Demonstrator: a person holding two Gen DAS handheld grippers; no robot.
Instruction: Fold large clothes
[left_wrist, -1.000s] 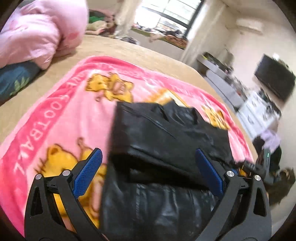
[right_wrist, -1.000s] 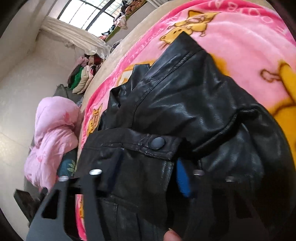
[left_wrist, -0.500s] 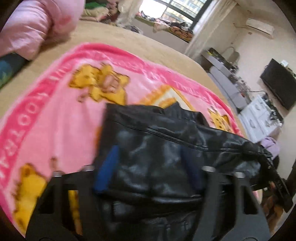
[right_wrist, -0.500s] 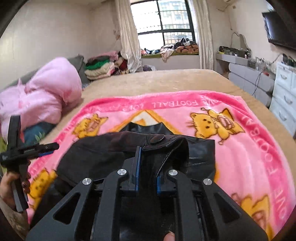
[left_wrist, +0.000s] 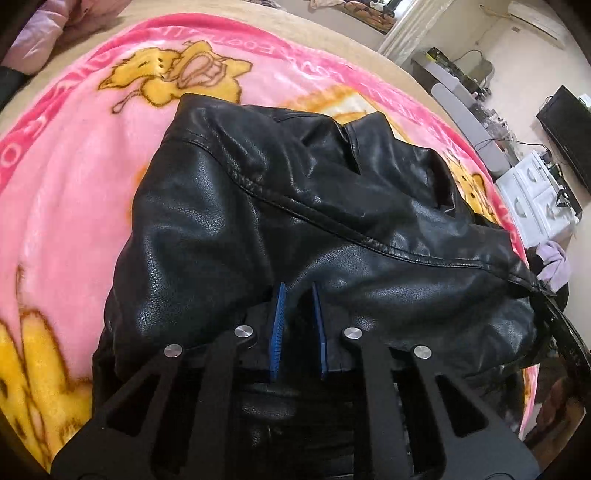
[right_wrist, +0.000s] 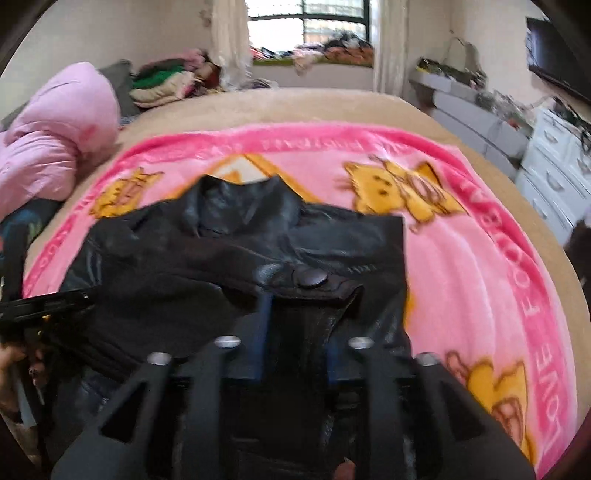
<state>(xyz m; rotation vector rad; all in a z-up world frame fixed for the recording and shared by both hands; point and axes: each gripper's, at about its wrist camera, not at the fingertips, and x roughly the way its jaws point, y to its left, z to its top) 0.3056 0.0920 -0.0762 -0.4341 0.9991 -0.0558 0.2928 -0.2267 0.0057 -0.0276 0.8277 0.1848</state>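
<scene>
The black leather jacket (left_wrist: 295, 206) lay bunched on the pink blanket (left_wrist: 74, 184). The left gripper (left_wrist: 297, 291) had just been closing and pinched a jacket fold at six o'clock. The right gripper (right_wrist: 295, 317) had just been opening, its jaws parted around the snap cuff (right_wrist: 312, 278).

A black leather jacket (left_wrist: 295, 229) lies bunched, partly folded, collar up, on the pink blanket.
</scene>
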